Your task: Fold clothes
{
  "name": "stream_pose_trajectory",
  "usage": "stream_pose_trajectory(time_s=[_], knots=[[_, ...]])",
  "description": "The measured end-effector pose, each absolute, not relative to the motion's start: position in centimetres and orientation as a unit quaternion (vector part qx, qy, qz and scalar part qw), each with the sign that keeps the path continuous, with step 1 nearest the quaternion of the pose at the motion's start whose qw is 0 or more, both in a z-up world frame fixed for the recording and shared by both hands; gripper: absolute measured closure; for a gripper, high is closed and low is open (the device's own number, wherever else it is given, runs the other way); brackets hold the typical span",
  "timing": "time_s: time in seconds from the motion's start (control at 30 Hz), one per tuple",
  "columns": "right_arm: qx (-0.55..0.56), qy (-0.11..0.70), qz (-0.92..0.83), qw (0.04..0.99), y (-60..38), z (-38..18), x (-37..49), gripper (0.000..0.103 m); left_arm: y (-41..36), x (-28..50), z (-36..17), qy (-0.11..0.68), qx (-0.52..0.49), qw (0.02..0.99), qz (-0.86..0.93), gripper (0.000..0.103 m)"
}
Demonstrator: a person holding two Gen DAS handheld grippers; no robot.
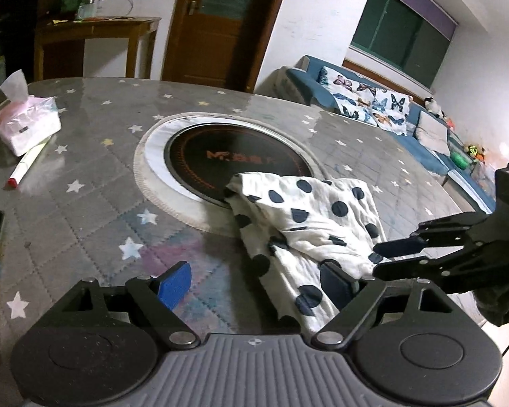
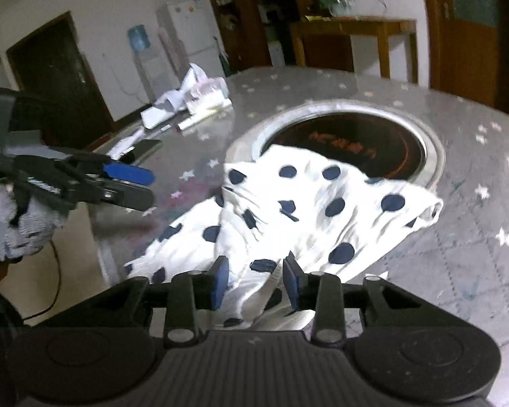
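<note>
A white garment with dark navy dots (image 1: pixel 308 224) lies bunched on the grey star-patterned table (image 1: pixel 95 203), its far end over the rim of the round black cooktop (image 1: pixel 234 162). My left gripper (image 1: pixel 254 281) is open just above the table, the garment's near edge lying against its right finger. My right gripper (image 1: pixel 387 257) comes in from the right, its jaws partly closed around a fold at the garment's near right corner. In the right wrist view the garment (image 2: pixel 322 210) runs between that gripper's (image 2: pixel 256 279) blue pads with gaps on both sides. The left gripper (image 2: pixel 139 186) hovers open at the left.
A pink tissue pack (image 1: pixel 23 122) and a red-capped marker (image 1: pixel 27 162) lie at the table's far left. A dark phone (image 2: pixel 142 147) and papers lie on that side too. The table edge (image 2: pixel 98 237) drops to the floor. A blue sofa (image 1: pixel 390 115) stands beyond.
</note>
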State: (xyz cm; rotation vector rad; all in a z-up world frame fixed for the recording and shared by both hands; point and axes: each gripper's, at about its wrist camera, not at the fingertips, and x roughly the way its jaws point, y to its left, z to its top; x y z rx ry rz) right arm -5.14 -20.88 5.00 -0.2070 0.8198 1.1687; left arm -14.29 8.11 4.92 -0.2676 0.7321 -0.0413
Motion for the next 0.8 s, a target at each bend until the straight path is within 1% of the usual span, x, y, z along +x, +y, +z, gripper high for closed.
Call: stream_pose_trajectory(time_s=[0.07,0.1,0.13,0.27,0.37,0.4,0.47,0.5,0.63,0.73,0.8], knots=[[-0.103,0.379,0.54,0.744,-20.6,4.7,-5.4,0.081,8.4,-14.4,5.0,0.355,-0.131,0.925,-0.016,0.017],[-0.116,0.365,0.542,0.748,-20.7,5.1,-5.9,0.085,8.6,-14.4,5.0,0.354,-0.132,0.926,-0.013,0.017],[-0.131,0.345,0.546,0.752,-20.8,5.6,-6.5,0.086,8.8,-14.4,5.1,0.352,-0.133,0.926,-0.01,0.017],[-0.194,0.26,0.563,0.761,-21.5,7.8,-9.2,0.086,9.5,-14.5,5.6,0.343,-0.134,0.93,0.0,0.017],[-0.259,0.189,0.589,0.742,-22.3,9.5,-12.3,0.086,9.8,-14.6,6.1,0.333,-0.132,0.934,0.004,0.017],[-0.292,0.174,0.596,0.728,-22.4,9.5,-13.4,0.085,9.9,-14.6,6.2,0.331,-0.132,0.934,0.005,0.017],[-0.341,0.155,0.606,0.702,-22.8,9.1,-15.3,0.078,10.0,-14.6,6.4,0.327,-0.131,0.936,0.005,0.017],[-0.364,0.147,0.61,0.688,-23.0,8.9,-16.2,0.077,10.0,-14.6,6.5,0.326,-0.131,0.936,0.005,0.017],[-0.334,0.19,0.639,0.666,-23.9,8.6,-16.8,0.076,9.7,-14.4,7.0,0.321,-0.125,0.939,-0.003,0.017],[-0.302,0.204,0.623,0.692,-24.2,9.0,-15.8,0.075,9.2,-14.0,7.3,0.316,-0.12,0.941,-0.012,0.017],[-0.269,0.233,0.604,0.713,-23.9,8.9,-14.3,0.074,8.8,-13.7,7.6,0.312,-0.118,0.942,-0.02,0.017]])
